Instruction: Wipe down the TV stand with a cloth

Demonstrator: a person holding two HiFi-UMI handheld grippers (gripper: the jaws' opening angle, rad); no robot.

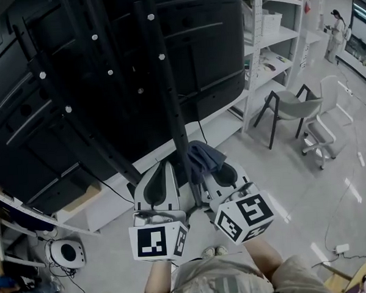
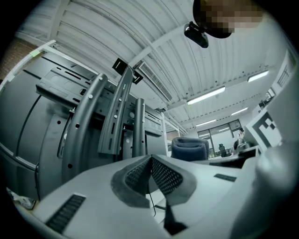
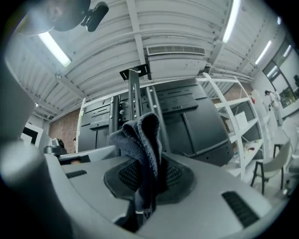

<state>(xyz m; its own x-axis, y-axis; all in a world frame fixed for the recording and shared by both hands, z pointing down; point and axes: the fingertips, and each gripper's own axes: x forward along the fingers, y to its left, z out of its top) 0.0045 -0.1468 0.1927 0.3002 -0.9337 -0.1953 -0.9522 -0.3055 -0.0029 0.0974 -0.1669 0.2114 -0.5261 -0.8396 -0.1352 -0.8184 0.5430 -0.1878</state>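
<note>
While right gripper (image 3: 150,176) is clamping cloth (image 3: 138,139), left gripper (image 2: 149,173) is resting closed, empty; TV stand (image 1: 168,94) wiping apparently pending.

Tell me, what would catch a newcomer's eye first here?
The big black TV stand, its tall uprights rising right in front of the person. Below it, the right gripper pinches a dark cloth, while the left gripper beside it has its fingers shut on nothing.
</note>
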